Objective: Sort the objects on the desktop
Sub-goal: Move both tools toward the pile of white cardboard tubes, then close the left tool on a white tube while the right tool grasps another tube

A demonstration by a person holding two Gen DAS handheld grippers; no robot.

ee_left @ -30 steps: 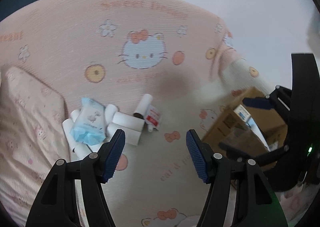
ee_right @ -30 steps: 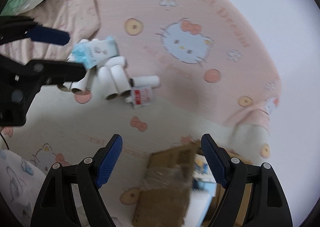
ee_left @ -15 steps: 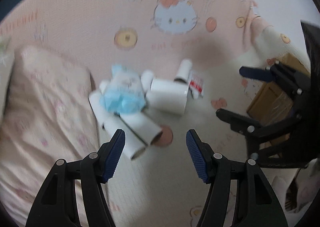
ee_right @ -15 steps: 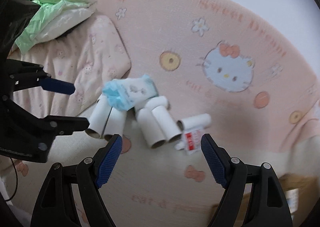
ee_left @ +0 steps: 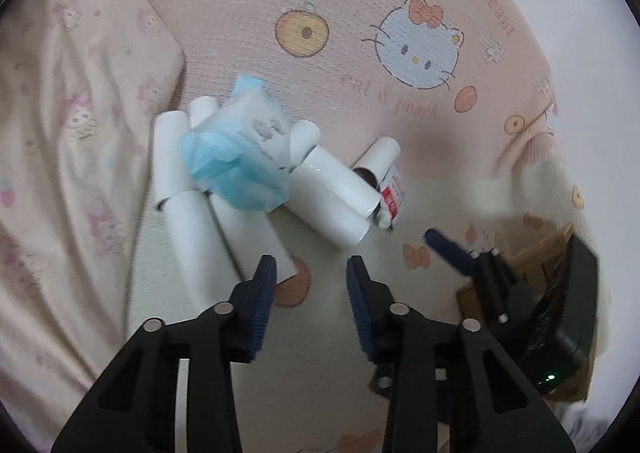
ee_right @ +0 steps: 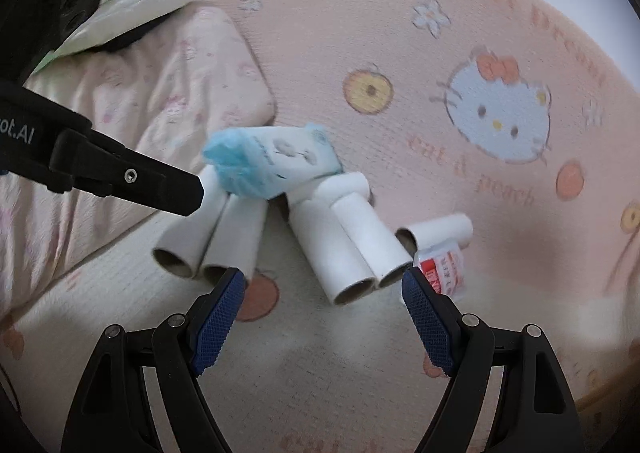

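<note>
Cardboard tubes [ee_left: 224, 221] lie in a loose heap on the blanket [ee_left: 420, 101], which is pink with cat and peach prints. No worktop shows; the surface is a bed. A blue-and-white tissue pack [ee_left: 240, 149] rests on top of the heap, tilted.

Left claw [ee_left: 311, 273]: jaws part-way apart and have just been closing. Nothing sits between the pads. The near end of one long tube lies just beyond and left of the left fingertip, close to it; contact cannot be told. Tissue pack is further ahead, slightly left. A pair of tubes side by side lies ahead, a little right. Beyond them sits a short tube with a small red-and-white packet [ee_left: 391, 197] against it. A pillow [ee_left: 72, 101] lies far left of this claw. The right claw shows at the far right of this view, over a cardboard box [ee_left: 540, 253].

Right claw [ee_right: 322, 289]: jaws wide apart, empty. The paired tubes [ee_right: 352, 249] lie just ahead, open ends toward the gap between the pads. The packet [ee_right: 444, 269] sits just beyond the right fingertip. Two more tubes lie ahead-left, one open end near the left fingertip. A finger of the left claw reaches in from the left, its tip near the tissue pack [ee_right: 276, 161]. Frames are slightly blurred.
</note>
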